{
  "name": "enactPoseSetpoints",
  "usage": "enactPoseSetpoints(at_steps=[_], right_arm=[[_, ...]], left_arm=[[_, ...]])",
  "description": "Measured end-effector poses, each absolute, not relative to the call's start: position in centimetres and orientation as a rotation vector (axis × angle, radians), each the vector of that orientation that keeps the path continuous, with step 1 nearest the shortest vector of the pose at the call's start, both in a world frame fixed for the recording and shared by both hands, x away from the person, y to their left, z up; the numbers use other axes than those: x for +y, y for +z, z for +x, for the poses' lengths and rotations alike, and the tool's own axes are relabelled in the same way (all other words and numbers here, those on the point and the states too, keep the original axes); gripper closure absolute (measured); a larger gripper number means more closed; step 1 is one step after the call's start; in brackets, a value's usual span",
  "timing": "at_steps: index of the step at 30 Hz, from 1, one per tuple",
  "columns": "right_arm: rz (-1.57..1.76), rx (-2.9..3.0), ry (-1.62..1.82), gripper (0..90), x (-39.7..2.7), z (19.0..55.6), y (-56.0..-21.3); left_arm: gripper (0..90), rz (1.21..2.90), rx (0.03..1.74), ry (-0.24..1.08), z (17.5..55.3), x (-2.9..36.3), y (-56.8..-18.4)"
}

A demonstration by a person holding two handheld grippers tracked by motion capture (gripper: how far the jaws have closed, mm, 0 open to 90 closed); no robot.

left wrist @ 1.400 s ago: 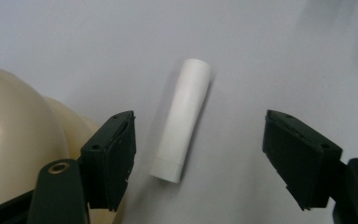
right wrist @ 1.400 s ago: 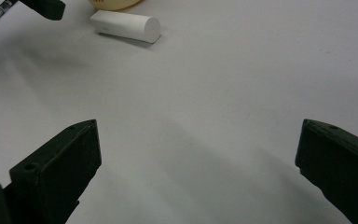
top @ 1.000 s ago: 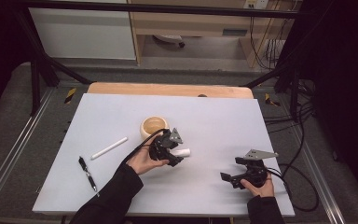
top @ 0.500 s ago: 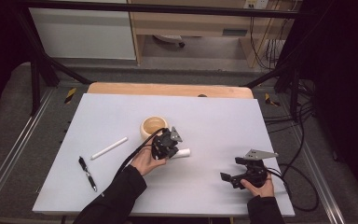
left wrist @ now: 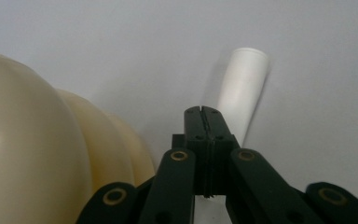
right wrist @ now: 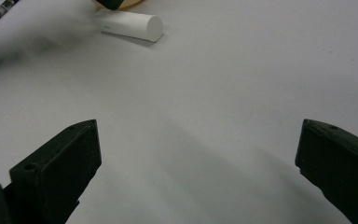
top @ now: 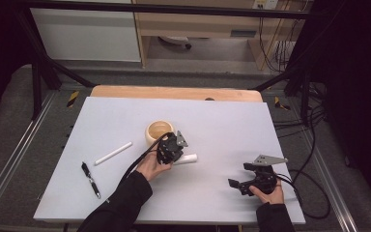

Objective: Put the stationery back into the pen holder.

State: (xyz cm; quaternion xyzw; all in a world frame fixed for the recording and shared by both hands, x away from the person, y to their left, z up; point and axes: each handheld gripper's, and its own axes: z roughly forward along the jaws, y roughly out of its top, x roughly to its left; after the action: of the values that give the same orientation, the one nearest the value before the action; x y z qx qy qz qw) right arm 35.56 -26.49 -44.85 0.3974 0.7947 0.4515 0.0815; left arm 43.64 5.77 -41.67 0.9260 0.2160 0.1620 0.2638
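Pressing together with no gap between them, the jaws of the left hand-held gripper (left wrist: 203,112) have just been closing, and nothing shows between their tips. Just past those tips in the left gripper view lies a short white cylinder (left wrist: 240,91), pointing away across the pale grey desk (left wrist: 307,56); whether the tips touch its near end I cannot tell. A round cream wooden bowl (left wrist: 32,149) bulges at the left of that view, just beside the jaws.

From the high view, the left hand-held gripper (top: 170,147) sits between the bowl (top: 157,130) and the cylinder (top: 187,158), near the middle of the desk (top: 232,121). That view also shows a long thin white stick (top: 113,153) and a black pen (top: 90,179) lying well apart to the left.

The right hand-held gripper (right wrist: 198,154) has its jaws spread wide, holding nothing, over bare desk. Its view catches the flat end face of the cylinder (right wrist: 130,24). In the high view the right hand-held gripper (top: 239,185) rests near the front right corner
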Motion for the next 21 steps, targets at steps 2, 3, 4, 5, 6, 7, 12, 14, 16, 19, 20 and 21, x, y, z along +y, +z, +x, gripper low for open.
enactPoseSetpoints(at_steps=[2, 3, 4, 5, 6, 7, 12, 14, 16, 19, 20, 21], right_arm=[[1.188, 2.375, 1.349, 0.8, -26.49, 35.57, -44.84], [1.186, 2.375, 1.347, 0.8, -26.50, 35.57, -44.85], [1.183, 2.376, 1.347, 0.8, -26.50, 35.58, -44.86], [1.181, 2.377, 1.345, 0.8, -26.51, 35.59, -44.87], [1.182, 2.378, 1.344, 0.8, -26.51, 35.59, -44.87], [1.185, 2.378, 1.345, 0.8, -26.48, 35.59, -44.87], [1.180, 2.381, 1.344, 0.8, -26.50, 35.62, -44.89], [1.176, 2.383, 1.345, 0.8, -26.48, 35.64, -44.91], [1.178, 2.382, 1.344, 0.8, -26.49, 35.62, -44.89], [1.180, 2.382, 1.344, 0.8, -26.50, 35.61, -44.88], [1.176, 2.384, 1.343, 0.8, -26.51, 35.63, -44.89], [1.178, 2.382, 1.345, 0.8, -26.48, 35.63, -44.91]], left_arm=[[89.7, 2.504, 0.578, 0.449, 43.66, 5.73, -41.82], [89.7, 2.506, 0.573, 0.454, 43.63, 5.72, -41.83], [89.7, 2.506, 0.570, 0.454, 43.63, 5.72, -41.83], [89.7, 2.508, 0.568, 0.453, 43.65, 5.74, -41.83], [89.7, 2.510, 0.569, 0.454, 43.69, 5.78, -41.85], [89.7, 2.512, 0.572, 0.454, 43.74, 5.82, -41.88], [89.7, 2.526, 0.581, 0.416, 43.78, 5.85, -42.06], [89.7, 2.540, 0.583, 0.398, 43.68, 5.71, -42.32], [89.7, 2.533, 0.586, 0.378, 43.60, 5.71, -42.40], [89.7, 2.534, 0.589, 0.367, 43.50, 5.80, -42.39], [89.7, 2.535, 0.589, 0.365, 43.49, 5.87, -42.37], [89.7, 2.531, 0.591, 0.364, 43.46, 5.93, -42.35]])
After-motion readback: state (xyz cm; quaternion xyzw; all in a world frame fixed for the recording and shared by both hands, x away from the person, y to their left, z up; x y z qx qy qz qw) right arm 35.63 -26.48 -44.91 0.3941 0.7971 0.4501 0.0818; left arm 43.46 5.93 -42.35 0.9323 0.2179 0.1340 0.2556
